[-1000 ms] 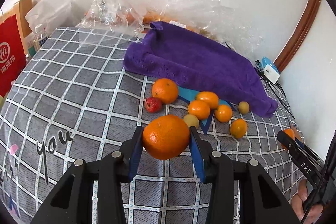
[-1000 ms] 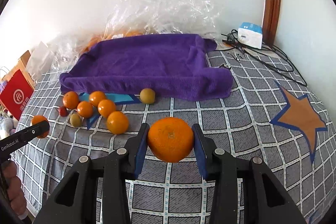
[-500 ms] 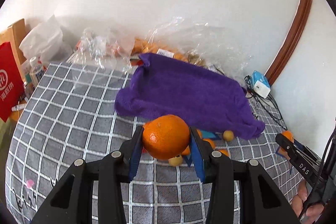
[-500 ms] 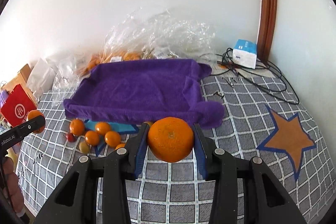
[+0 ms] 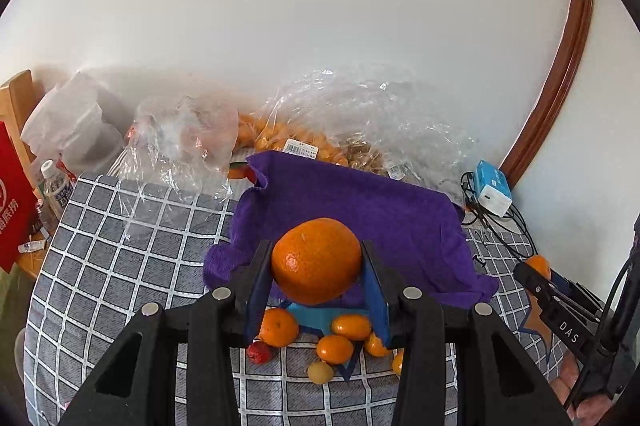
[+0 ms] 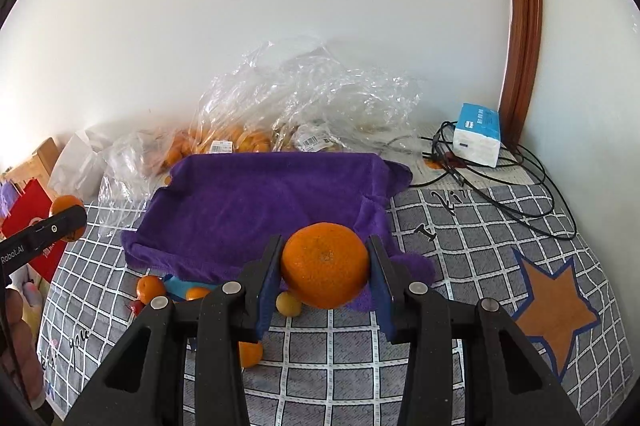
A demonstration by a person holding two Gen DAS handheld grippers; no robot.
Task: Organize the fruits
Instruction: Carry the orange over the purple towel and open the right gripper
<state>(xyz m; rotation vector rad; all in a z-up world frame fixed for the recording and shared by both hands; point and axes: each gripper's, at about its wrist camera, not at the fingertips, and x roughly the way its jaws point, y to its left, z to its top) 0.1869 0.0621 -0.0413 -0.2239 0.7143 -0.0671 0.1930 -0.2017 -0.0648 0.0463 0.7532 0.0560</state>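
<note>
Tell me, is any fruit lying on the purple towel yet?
No, the purple towel is bare; the loose fruit sits on the checked cover in front of it.

Your right gripper (image 6: 325, 268) clamps an orange (image 6: 325, 271) above the near edge of the purple towel (image 6: 256, 210). Small fruits (image 6: 150, 287) lie on the checked cloth (image 6: 460, 246) just beside that edge.

We note two large oranges aloft, each pinched between blue fingers: one (image 5: 316, 260) in the left gripper (image 5: 316, 266), stem dimple turned left; the other (image 6: 325, 264) in the right gripper (image 6: 325, 270), navel facing us. Below them, small oranges (image 5: 335, 348), a red fruit (image 5: 259, 352) and a yellowish fruit (image 5: 320, 372) lie loosely clustered on the checked cover, just before the purple towel's (image 5: 360, 210) edge.
</note>
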